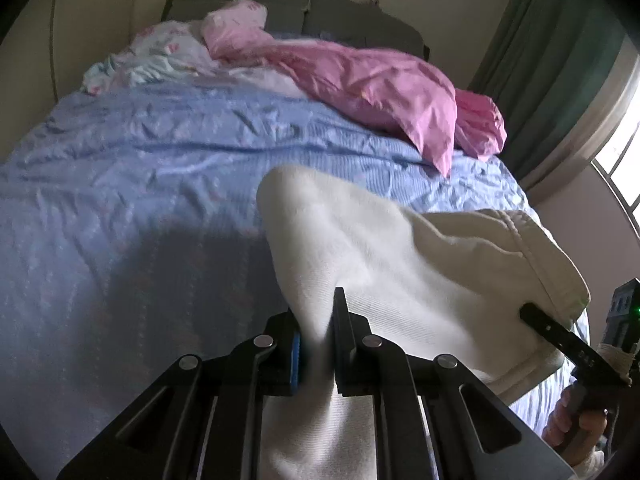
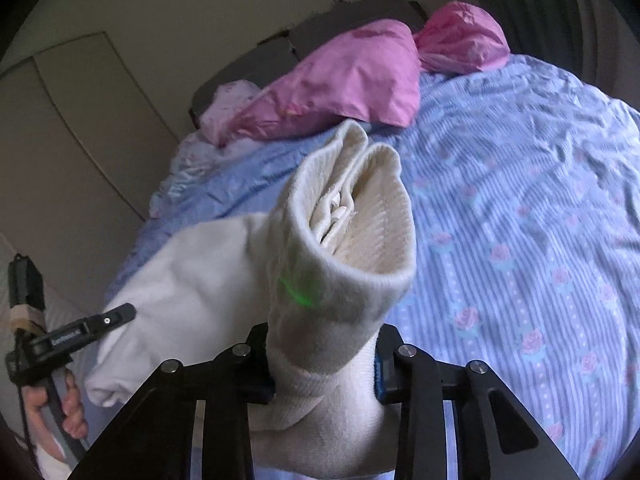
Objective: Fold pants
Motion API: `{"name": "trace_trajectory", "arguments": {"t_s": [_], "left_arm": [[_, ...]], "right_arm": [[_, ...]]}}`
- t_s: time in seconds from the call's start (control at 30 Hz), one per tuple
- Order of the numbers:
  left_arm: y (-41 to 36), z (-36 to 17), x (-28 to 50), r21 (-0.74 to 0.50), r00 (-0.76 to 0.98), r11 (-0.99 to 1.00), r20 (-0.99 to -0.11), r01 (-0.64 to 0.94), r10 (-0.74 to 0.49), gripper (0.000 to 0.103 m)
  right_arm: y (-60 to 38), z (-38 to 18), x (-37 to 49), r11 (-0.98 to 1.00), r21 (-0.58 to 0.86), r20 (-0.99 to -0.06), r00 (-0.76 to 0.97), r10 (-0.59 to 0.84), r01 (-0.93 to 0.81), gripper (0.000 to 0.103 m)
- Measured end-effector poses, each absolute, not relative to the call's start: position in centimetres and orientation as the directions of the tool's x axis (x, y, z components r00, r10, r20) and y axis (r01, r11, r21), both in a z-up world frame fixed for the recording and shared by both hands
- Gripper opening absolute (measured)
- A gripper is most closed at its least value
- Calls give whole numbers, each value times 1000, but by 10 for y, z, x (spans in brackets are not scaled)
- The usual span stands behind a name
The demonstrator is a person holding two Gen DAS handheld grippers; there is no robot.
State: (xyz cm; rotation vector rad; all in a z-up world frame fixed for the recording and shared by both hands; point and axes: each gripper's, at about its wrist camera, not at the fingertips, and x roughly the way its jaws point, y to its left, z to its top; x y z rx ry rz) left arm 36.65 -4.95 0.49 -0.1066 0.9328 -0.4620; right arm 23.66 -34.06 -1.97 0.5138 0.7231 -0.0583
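Item 1, pants (image 1: 384, 264): cream-white ribbed knit, lifted off the bed (image 1: 140, 184) and strung between your two tools. One bunched end rises out of the right tool as an open, cuff-like fold (image 2: 352, 236); the rest sags leftward toward the other grip.

Item 2, your left tool (image 1: 316, 344): fingers pressed together on a gathered strip of the pants, with cloth running up between the blue pad and the black finger. In the right wrist view the same tool (image 2: 116, 314) shows at the far left, its tip at the edge of the fabric, your hand (image 2: 60, 408) on the handle.

Item 3, your right tool (image 2: 324, 364): jaws pinching a thick wad of the pants, which fills the gap fully. From the left wrist view its black finger (image 1: 552, 330) lies against the cloth.

Item 4, bed: blue striped sheet with pink roses, rumpled, lying below the pants.

Item 5, pink duvet (image 1: 360, 76): heaped across the far side of the bed, well apart from the pants. A pale floral pillow (image 1: 160, 48) lies beside it, near the dark headboard (image 1: 248, 4).

Item 6, green curtain (image 1: 552, 52): hanging at the right, beside a bright window (image 1: 624, 148).
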Motion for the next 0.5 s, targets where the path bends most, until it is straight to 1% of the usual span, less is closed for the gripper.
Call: {"name": "trace_trajectory", "arguments": {"t_s": [0.17,0.33,0.5], "left_arm": [[-21,23,368,-276,549,909,-729,312,-410,13],[31,41,376,-254,596,930,-715,264,-365,13],[105,58,390,-175,668,963,-695,204,-268,13]], "right_arm": [[-316,-5,239,883,435,-621,770,150,179,34],[-272,8,253,902,415,-601,779,178,115,34],[-207,23,280,908,419,-565,788,246,17,34]]}}
